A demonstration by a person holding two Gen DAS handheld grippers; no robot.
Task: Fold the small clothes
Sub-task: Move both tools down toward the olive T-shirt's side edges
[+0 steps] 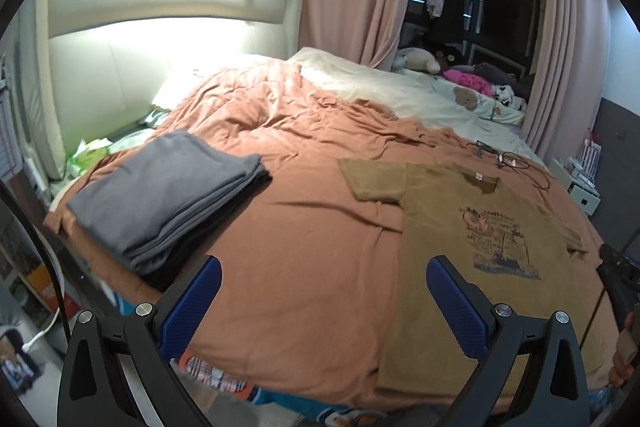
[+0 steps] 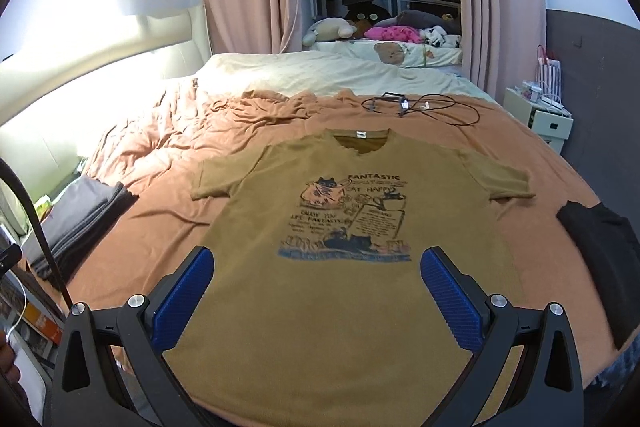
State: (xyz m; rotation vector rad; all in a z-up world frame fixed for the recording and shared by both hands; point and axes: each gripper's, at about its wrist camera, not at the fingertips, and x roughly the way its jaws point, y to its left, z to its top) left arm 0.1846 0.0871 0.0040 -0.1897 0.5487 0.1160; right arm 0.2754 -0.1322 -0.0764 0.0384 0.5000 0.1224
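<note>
An olive-brown T-shirt (image 2: 344, 227) with a printed cat picture lies spread flat, front up, on the orange bedspread (image 2: 168, 147), collar away from me. In the left wrist view the same T-shirt (image 1: 472, 239) lies to the right. My right gripper (image 2: 318, 267) hovers open above the shirt's lower half, nothing between its blue pads. My left gripper (image 1: 324, 279) is open too, over the bedspread (image 1: 296, 227) just left of the shirt's hem. A folded grey stack (image 1: 168, 195) rests at the bed's left edge.
A dark garment (image 2: 600, 247) lies at the bed's right edge. Black cables (image 2: 420, 105) lie beyond the collar. The folded grey stack (image 2: 76, 223) sits left. A white nightstand (image 2: 536, 119) stands at right, a padded headboard (image 1: 140, 59) at left. A hand (image 1: 626, 343) shows at the right rim.
</note>
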